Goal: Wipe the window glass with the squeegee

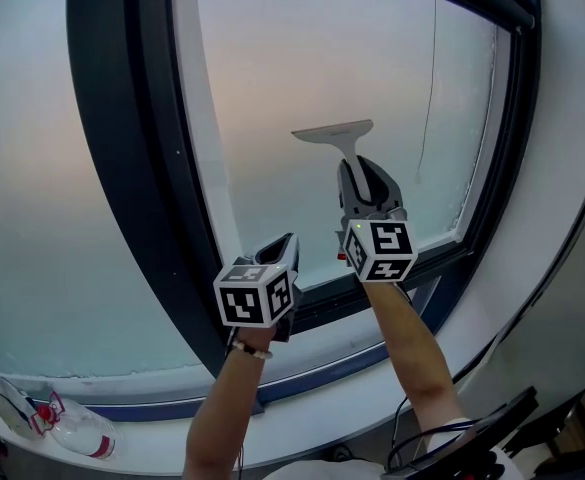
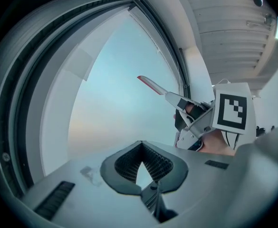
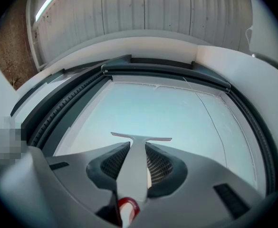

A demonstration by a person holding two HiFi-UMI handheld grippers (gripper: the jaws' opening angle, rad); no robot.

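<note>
Squeegee, head view: the squeegee (image 1: 349,153) is up against the window glass (image 1: 292,58), about halfway up the pane. Its blade lies level across the top and its handle runs straight down into the right claw (image 1: 364,183).
Right claw, head view: it is closed round the handle from below, so the tool's long axis continues the claw's own line upward.
Left claw, head view: the left claw (image 1: 282,251) is lower and to the left, near the bottom rail of the dark window frame (image 1: 122,138). It is well apart from the squeegee.
Left claw, left gripper view: the pads (image 2: 129,161) meet at their tips with only a sliver of light behind them. Nothing is between them.
Squeegee, left gripper view: the blade (image 2: 150,85) shows edge-on, up and to the right, slanting toward the pane. Its edge seems to rest on the glass, though contact is not certain from this angle.
Right claw, right gripper view: both pads are pressed on the flat pale handle (image 3: 135,167), which fills the gap between them. A red loop shows at the handle's near end.
Blade, right gripper view: it sits crosswise just past the fingertips, with glass open above and to both sides.
Coming move: probably a stroke at right angles to the blade, along the handle's line. The right hand has the tool, so the stroke would fall to it.
</note>
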